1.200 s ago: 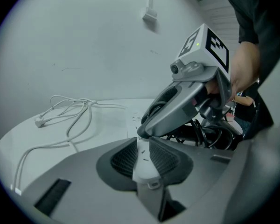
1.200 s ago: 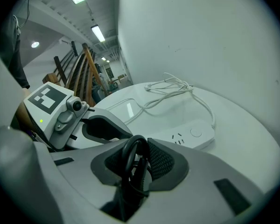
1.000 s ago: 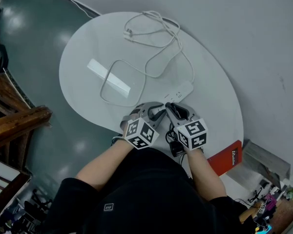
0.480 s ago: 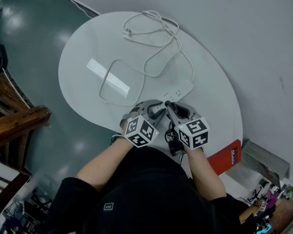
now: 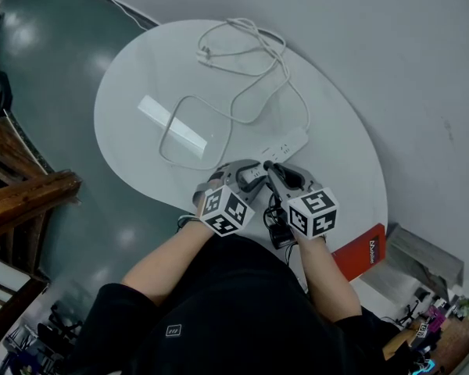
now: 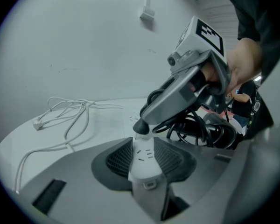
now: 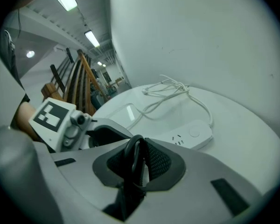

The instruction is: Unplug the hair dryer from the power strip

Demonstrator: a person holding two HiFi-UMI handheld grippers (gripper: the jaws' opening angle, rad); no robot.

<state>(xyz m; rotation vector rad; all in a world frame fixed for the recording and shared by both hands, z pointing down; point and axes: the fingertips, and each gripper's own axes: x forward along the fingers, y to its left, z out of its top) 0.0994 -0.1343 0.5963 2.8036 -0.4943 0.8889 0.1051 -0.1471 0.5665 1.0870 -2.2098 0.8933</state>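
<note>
The white power strip [image 5: 288,144] lies on the round white table [image 5: 133,76]; its white cord [image 5: 246,49] loops to the far side. The strip's near end [image 6: 142,158] lies between the pads of my left gripper [image 6: 142,146], whose jaws are opening. My right gripper [image 7: 139,146] is closing with the hair dryer's black cord [image 7: 133,158] pinched between its pads. In the left gripper view its tip [image 6: 141,125] rests on the strip. The black hair dryer [image 6: 224,132] and its coiled cord [image 6: 196,129] sit just behind. In the head view both grippers [image 5: 250,176] [image 5: 270,170] meet at the strip's near end.
A flat white slab [image 5: 174,123] lies on the table's left half, inside a cord loop. A red box [image 5: 359,252] sits at the table's near right edge, with a grey box [image 5: 426,256] beyond it. Wooden furniture [image 5: 23,201] stands to the left.
The left gripper's jaws have spread a little around the strip's near end. The right gripper has shifted slightly right. The strip and cords have not moved.
</note>
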